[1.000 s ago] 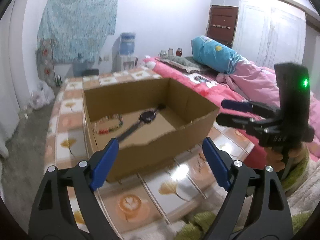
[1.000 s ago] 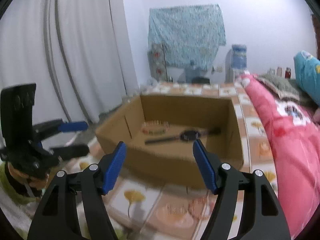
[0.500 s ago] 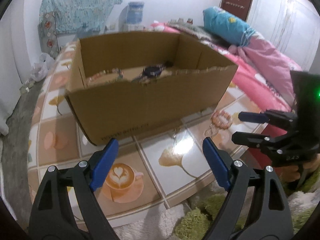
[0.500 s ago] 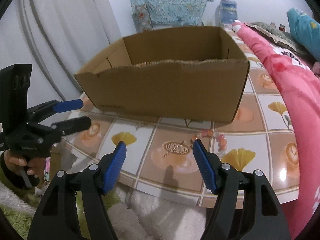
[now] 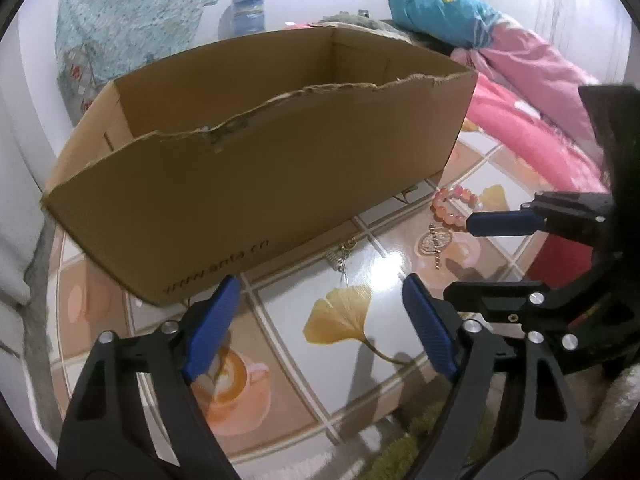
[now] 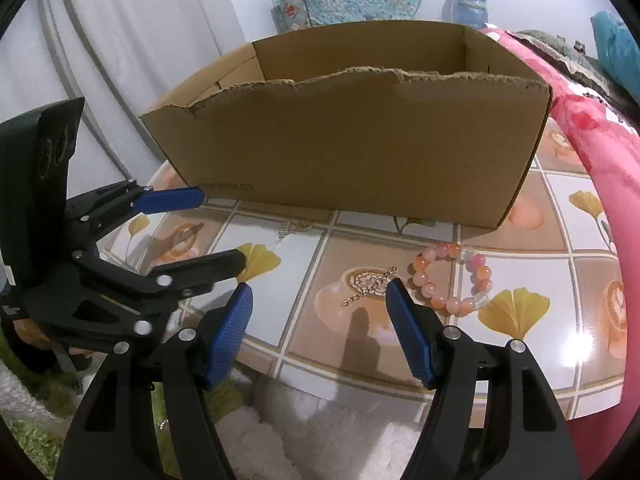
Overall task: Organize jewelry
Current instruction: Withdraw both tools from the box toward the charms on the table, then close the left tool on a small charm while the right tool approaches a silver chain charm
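While both tongs hang open and empty, the pink bead bracelet [image 6: 452, 278] lies on the tiled table [image 6: 304, 344] before the cardboard box [image 6: 360, 148], just beyond the right tongs [image 6: 320, 312]; the left tongs [image 5: 320, 316], just narrowed, sit farther off.

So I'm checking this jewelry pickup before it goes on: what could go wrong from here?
The gold pendant lies flat beside the pink bead bracelet, so the open right gripper could snag both. The left gripper and the right are close together and might collide. The small earring near the cardboard box could be missed.
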`<action>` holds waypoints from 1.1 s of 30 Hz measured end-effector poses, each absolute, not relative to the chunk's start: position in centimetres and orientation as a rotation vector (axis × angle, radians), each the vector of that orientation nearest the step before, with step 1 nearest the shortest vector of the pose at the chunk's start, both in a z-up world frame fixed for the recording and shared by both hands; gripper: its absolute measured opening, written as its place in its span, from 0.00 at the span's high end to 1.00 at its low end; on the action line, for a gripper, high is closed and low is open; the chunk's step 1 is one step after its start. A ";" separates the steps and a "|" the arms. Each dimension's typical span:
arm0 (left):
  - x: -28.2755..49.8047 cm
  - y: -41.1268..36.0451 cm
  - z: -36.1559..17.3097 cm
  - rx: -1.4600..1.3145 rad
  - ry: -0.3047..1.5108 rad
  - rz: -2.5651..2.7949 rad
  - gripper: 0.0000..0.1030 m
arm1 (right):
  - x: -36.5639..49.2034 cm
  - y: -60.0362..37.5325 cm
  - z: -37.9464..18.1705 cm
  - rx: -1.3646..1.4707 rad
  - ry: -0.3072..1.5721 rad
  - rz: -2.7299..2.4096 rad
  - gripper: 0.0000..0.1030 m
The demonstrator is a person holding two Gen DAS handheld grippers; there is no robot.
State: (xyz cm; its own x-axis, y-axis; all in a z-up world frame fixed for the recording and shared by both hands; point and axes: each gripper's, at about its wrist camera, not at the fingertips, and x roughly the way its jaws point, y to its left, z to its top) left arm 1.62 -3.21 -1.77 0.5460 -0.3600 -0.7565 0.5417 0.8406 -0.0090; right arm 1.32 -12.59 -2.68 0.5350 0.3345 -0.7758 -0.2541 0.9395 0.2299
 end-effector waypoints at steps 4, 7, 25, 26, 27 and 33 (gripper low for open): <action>2.5 -3.9 -2.3 0.254 0.856 -0.547 0.46 | 1.7 -12.5 -3.0 0.105 0.954 0.355 0.35; 3.1 -4.1 -2.5 0.239 0.871 -0.562 0.56 | 1.6 -12.4 -3.3 0.110 0.962 0.364 0.35; 4.0 -6.1 -4.0 0.348 0.872 -0.572 0.93 | 2.6 -11.9 -4.0 0.147 0.986 0.377 0.35; 4.0 -6.1 -4.0 0.351 0.870 -0.573 0.95 | 2.6 -11.9 -3.9 0.147 0.986 0.376 0.34; 3.9 -6.1 -4.0 0.353 0.868 -0.573 0.95 | 2.6 -12.2 -4.0 0.147 0.985 0.375 0.34; 3.7 -5.8 -3.8 0.337 0.867 -0.569 0.96 | 2.2 -12.3 -3.8 0.146 0.982 0.372 0.34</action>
State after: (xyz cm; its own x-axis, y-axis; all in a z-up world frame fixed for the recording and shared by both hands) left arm 3.67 -5.83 -3.82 0.5131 -0.3304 -0.7922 0.5952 0.8020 0.0510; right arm 2.21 -12.34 -3.83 0.4987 0.3711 -0.7833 -0.2404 0.9275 0.2864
